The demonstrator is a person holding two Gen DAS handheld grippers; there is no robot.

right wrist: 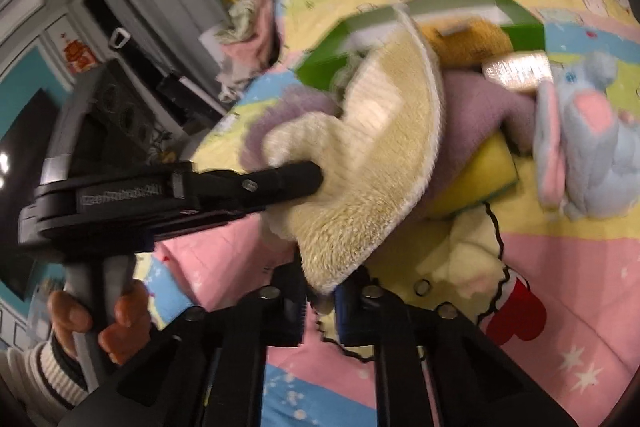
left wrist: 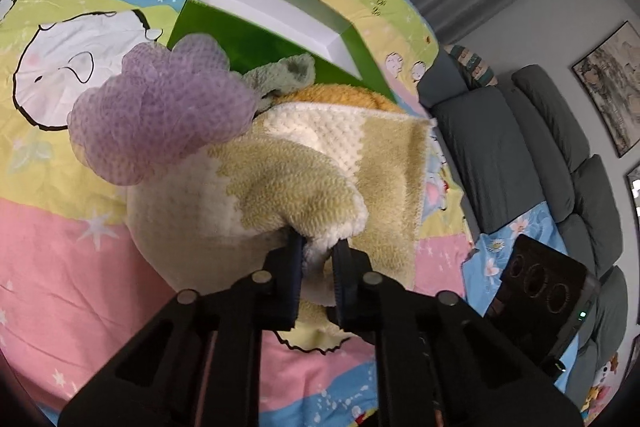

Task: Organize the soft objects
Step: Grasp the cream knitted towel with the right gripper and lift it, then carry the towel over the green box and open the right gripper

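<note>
Two views, left wrist first.
Left tool [left wrist: 316, 259]: bottom centre, fingers nearly closed, pinching a fold of the towel [left wrist: 304, 163].
Towel: yellow and cream, centre of frame, draped up from the tool.
Puff [left wrist: 160, 111]: purple mesh, left of centre, touching the towel's upper left edge.
Box [left wrist: 276, 27]: green with white inside, upper centre, open, beyond the towel.
Green cloth [left wrist: 284, 75]: small, against the box's near wall.
Bed [left wrist: 60, 227]: cartoon-print sheet under everything.

Right wrist view.
Right tool [right wrist: 320, 297]: bottom centre, fingers close together, gripping the towel's [right wrist: 384, 155] lower edge.
Left tool [right wrist: 308, 177]: enters from the left, tips buried in the towel.
Elephant [right wrist: 580, 143]: blue plush, right side, on the bed [right wrist: 560, 267].
Sponge [right wrist: 476, 183]: yellow, between towel and elephant.
Box [right wrist: 516, 15]: upper centre, behind the towel.
</note>
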